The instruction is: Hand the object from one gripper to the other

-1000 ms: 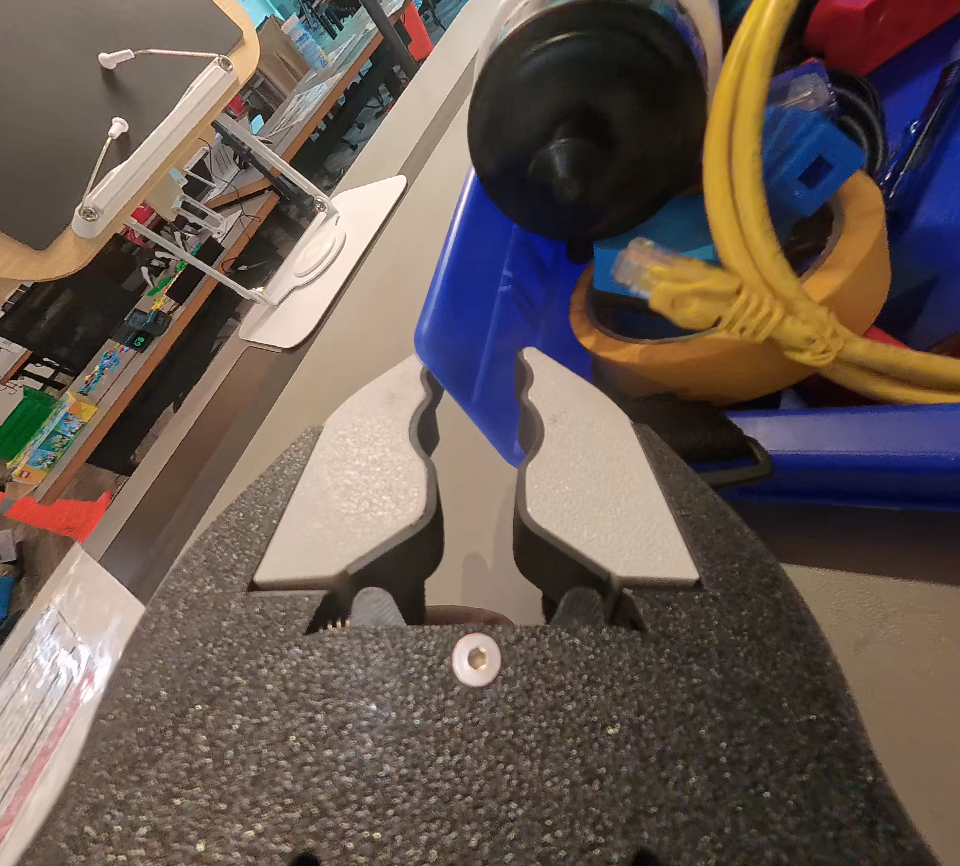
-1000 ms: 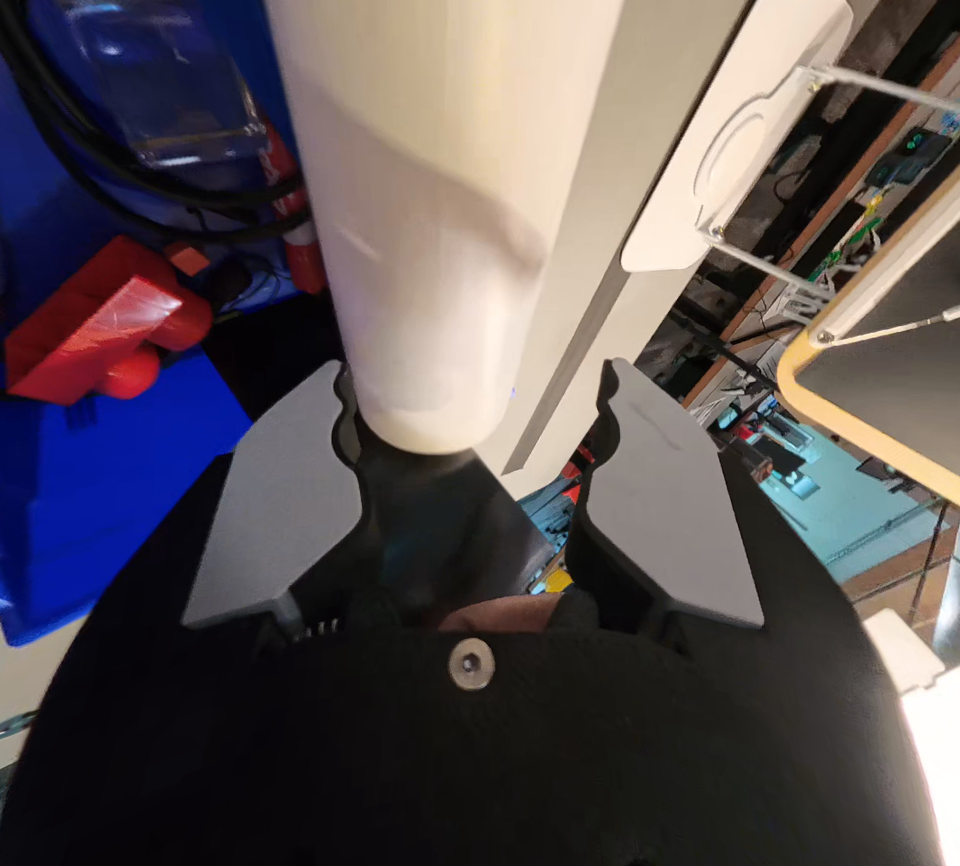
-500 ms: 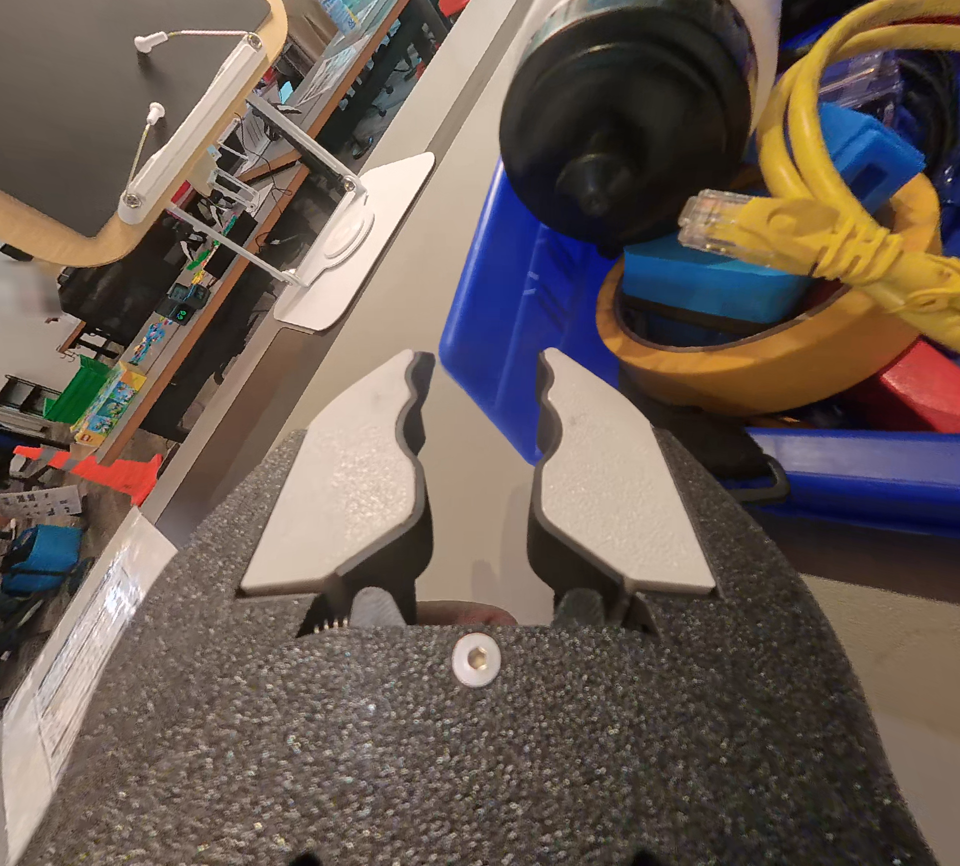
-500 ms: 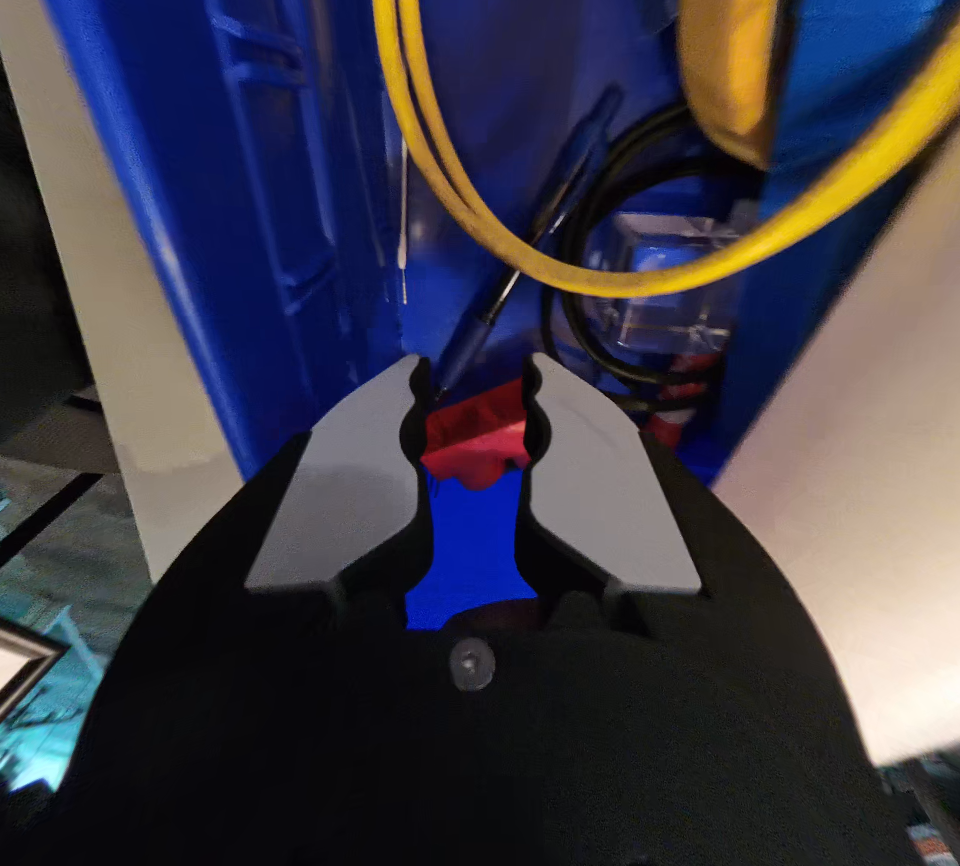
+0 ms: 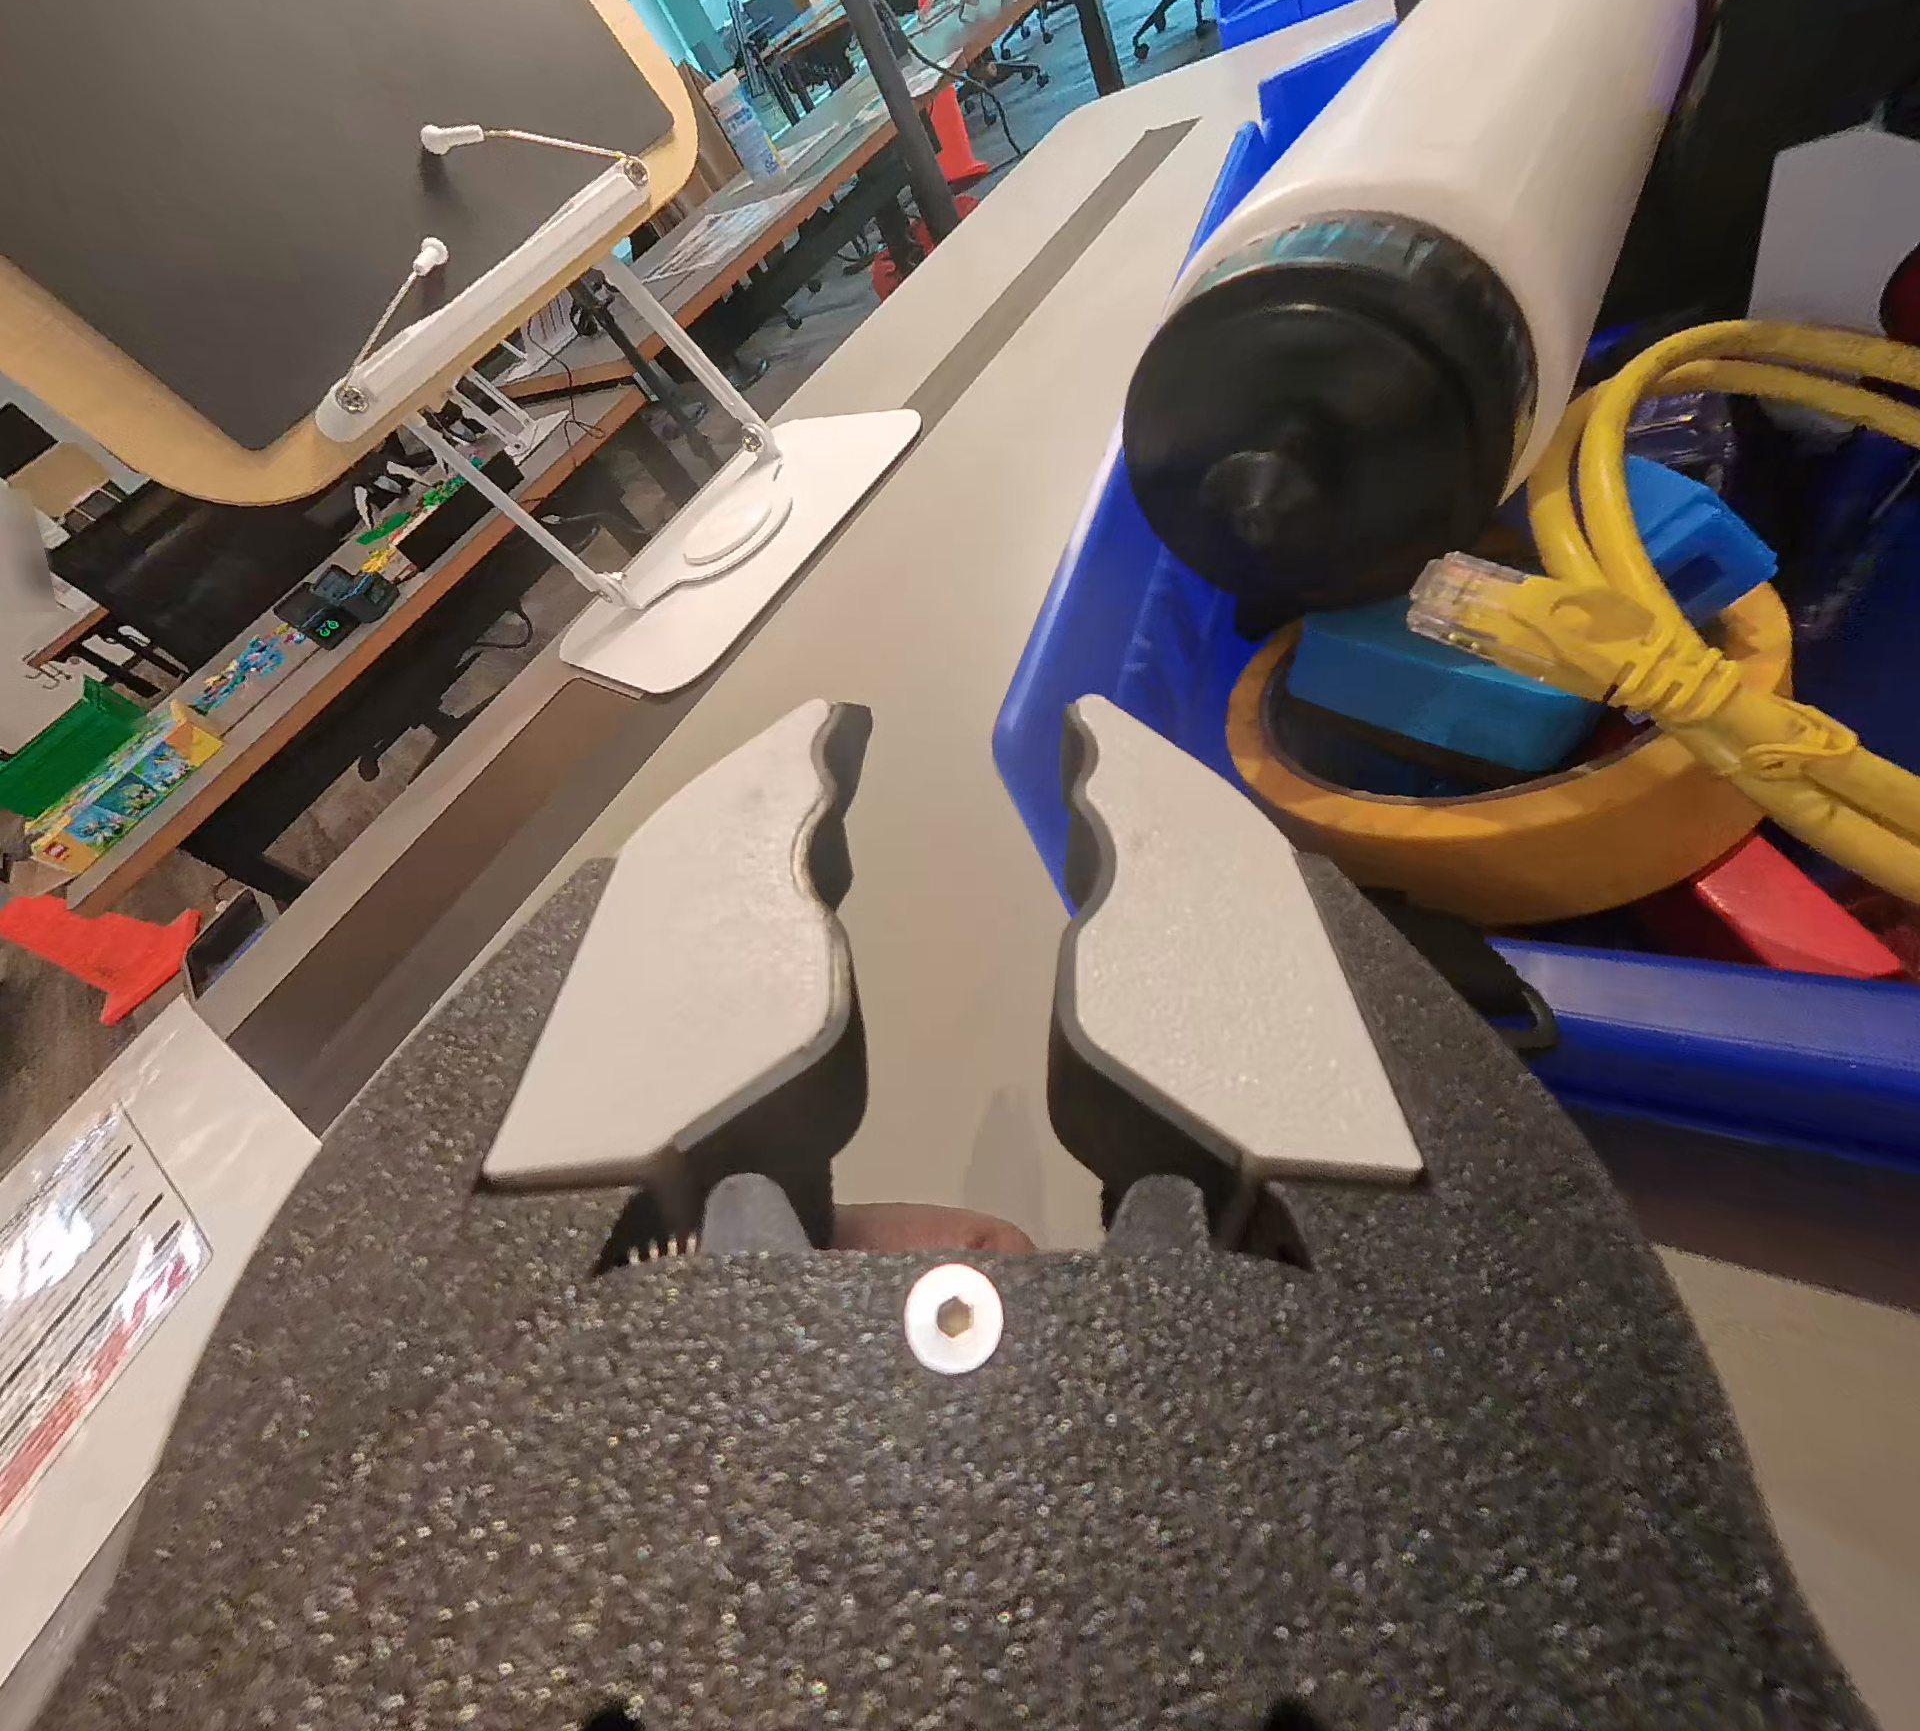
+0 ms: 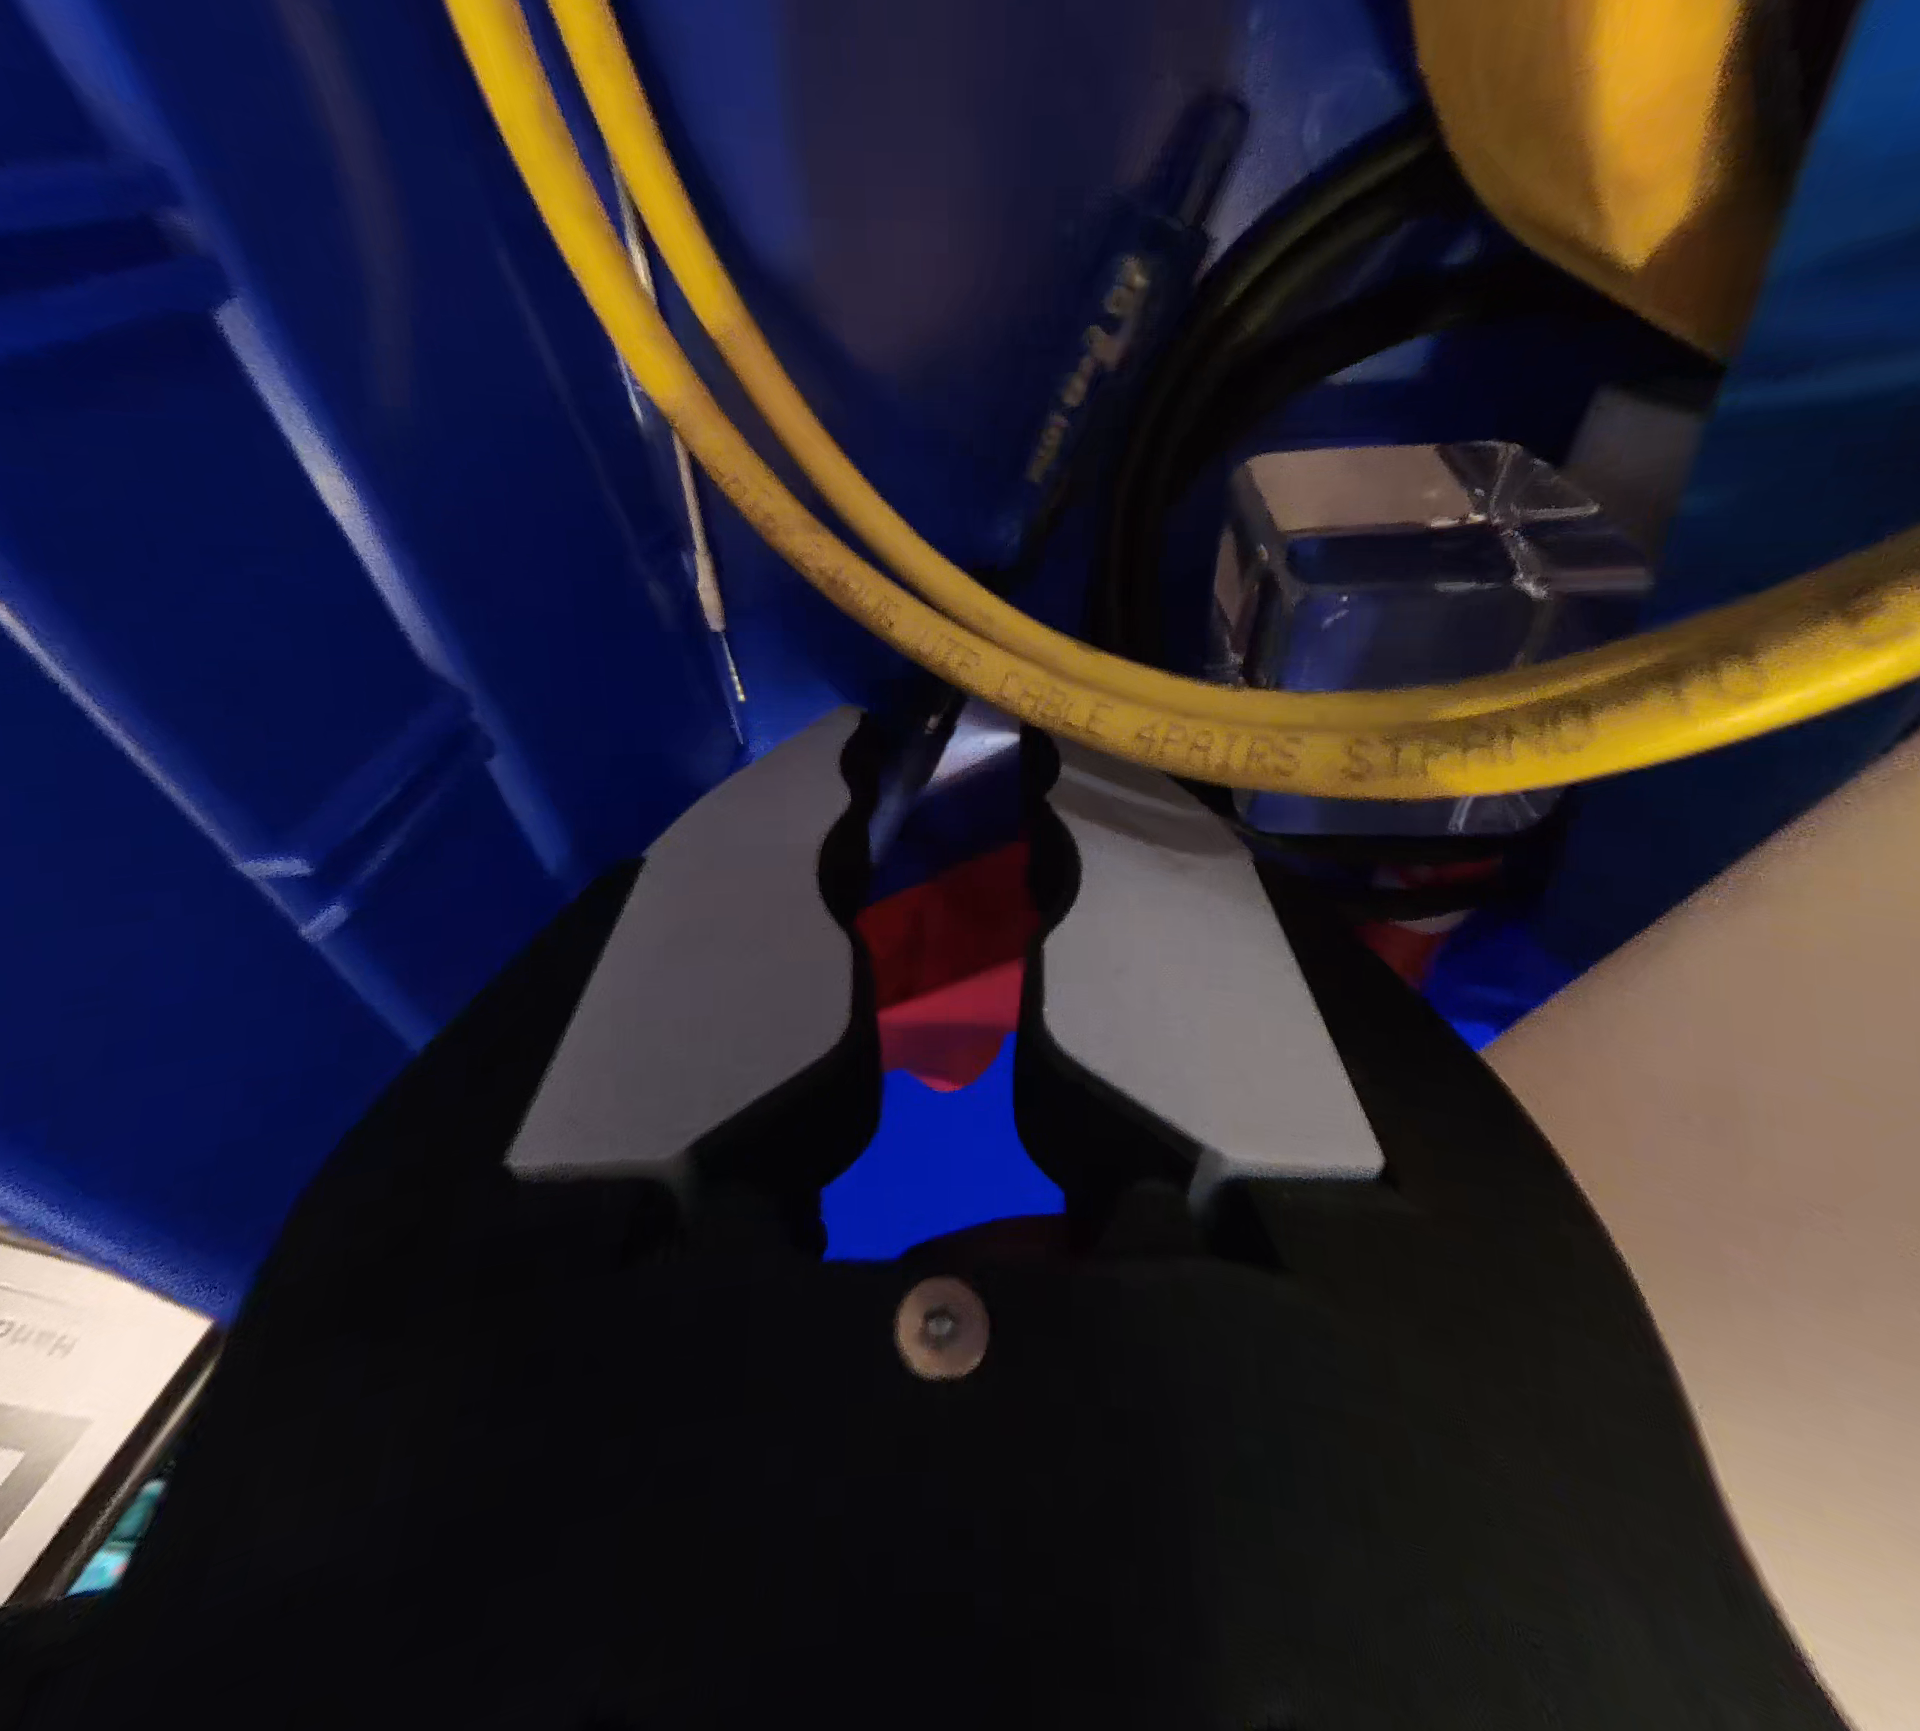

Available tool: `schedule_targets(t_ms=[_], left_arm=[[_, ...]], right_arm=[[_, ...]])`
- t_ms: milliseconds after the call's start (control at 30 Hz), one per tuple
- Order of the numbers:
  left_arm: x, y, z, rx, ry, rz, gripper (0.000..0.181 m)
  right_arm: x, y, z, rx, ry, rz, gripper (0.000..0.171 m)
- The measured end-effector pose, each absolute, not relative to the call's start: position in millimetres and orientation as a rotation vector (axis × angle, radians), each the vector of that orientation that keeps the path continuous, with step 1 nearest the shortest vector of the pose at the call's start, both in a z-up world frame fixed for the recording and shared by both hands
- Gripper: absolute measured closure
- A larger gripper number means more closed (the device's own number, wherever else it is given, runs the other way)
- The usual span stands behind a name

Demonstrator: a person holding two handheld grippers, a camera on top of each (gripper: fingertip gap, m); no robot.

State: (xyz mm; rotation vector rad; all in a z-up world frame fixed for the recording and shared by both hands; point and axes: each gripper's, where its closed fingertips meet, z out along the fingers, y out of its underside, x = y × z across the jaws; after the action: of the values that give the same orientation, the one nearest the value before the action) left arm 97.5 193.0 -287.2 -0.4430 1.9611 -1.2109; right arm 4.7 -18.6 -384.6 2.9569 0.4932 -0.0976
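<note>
Both grippers are empty: the left gripper (image 5: 961,782) waits spread over the table (image 5: 935,476); the right gripper (image 6: 943,782), narrowly parted, reaches into the blue bin (image 6: 260,538), needing something to pinch.

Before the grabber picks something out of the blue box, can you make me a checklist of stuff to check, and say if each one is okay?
1. Left gripper empty with its jaws apart, over the table beside the blue bin: ok.
2. Right gripper reaching down inside the bin: ok.
3. Right gripper holding anything: not ok, its jaws stand slightly apart with nothing gripped.
4. Which item it is going for, the red block or the blue pen: cannot tell.
5. Clear path: not ok, the yellow cable crosses just ahead of the fingertips.
6. White bottle steady on the bin's rim: cannot tell.
</note>
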Motion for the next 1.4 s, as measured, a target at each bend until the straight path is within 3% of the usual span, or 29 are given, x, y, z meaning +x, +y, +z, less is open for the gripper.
schedule_targets(t_ms=[133,267,700,1000,1100,1233,1400], left_arm=[[98,192,-287,-0.443,1.954,-1.218,0.143],[98,192,-287,-0.435,1.943,-1.222,0.143],[98,190,-287,-0.431,1.919,-1.242,0.143],[84,188,-267,-0.376,1.881,-1.298,0.141],[53,176,-245,-0.34,1.859,-1.439,0.136],[-42,135,-223,-0.123,1.899,-1.771,0.133],[-102,82,-276,0.036,2.289,-1.438,0.127]], right_arm=[[5,-18,-386,2.936,0.527,-0.022,0.157],[5,-17,-380,2.968,0.558,-0.017,0.159],[38,-47,-288,3.17,0.318,0.258,0.16],[-7,-78,-280,3.484,0.112,0.248,0.16],[-26,-80,-282,3.598,0.046,0.268,0.16],[-41,-92,-280,3.705,-0.032,0.311,0.16],[-43,-100,-290,3.769,-0.082,0.274,0.16]])
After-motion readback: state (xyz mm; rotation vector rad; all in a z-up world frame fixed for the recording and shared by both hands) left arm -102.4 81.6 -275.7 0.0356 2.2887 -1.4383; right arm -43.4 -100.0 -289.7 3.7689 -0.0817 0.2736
